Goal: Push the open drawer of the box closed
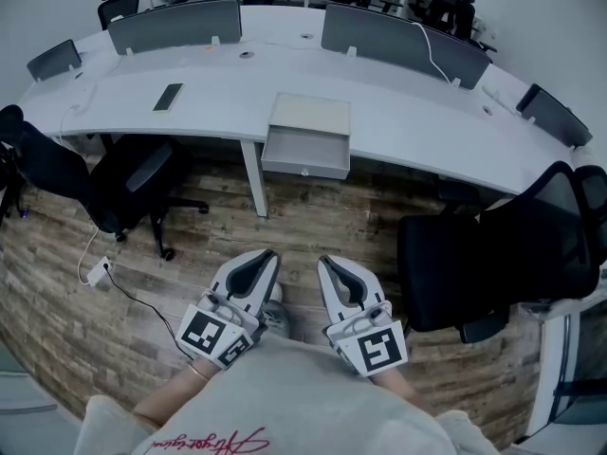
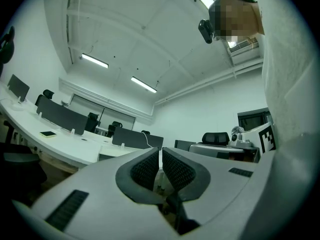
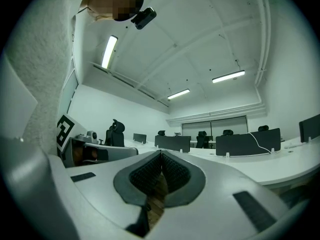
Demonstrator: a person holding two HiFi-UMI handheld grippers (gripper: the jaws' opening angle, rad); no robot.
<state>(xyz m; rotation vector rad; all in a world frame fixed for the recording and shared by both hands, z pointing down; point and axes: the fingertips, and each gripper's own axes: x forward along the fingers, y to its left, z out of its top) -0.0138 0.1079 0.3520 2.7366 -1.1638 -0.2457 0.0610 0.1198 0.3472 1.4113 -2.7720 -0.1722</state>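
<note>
1. Surface [image 1: 417, 112]: a long curved white desk is seen. The box [image 1: 313, 114] sits on its front edge, with an office chair [image 1: 133, 183] below and left of the box and another [image 1: 493, 254] below and right.
2. Drawer [image 1: 305, 154]: it is pulled out of the box front toward the person, out past the desk edge. It is judged fully open; nothing is in contact with it.
3. Step in hand: the approach is judged not yet begun. A reach forward to the box is called for next, then a flat, square push on the drawer front.
4. Left gripper [image 1: 269, 257]: held low by the torso, well short of the box. Its jaws are drawn together to a hairline gap, with nothing between them.
5. Right gripper [image 1: 325, 262]: held just beside the left one, equally far from the box. Its jaws are pressed together and nothing is held.
</note>
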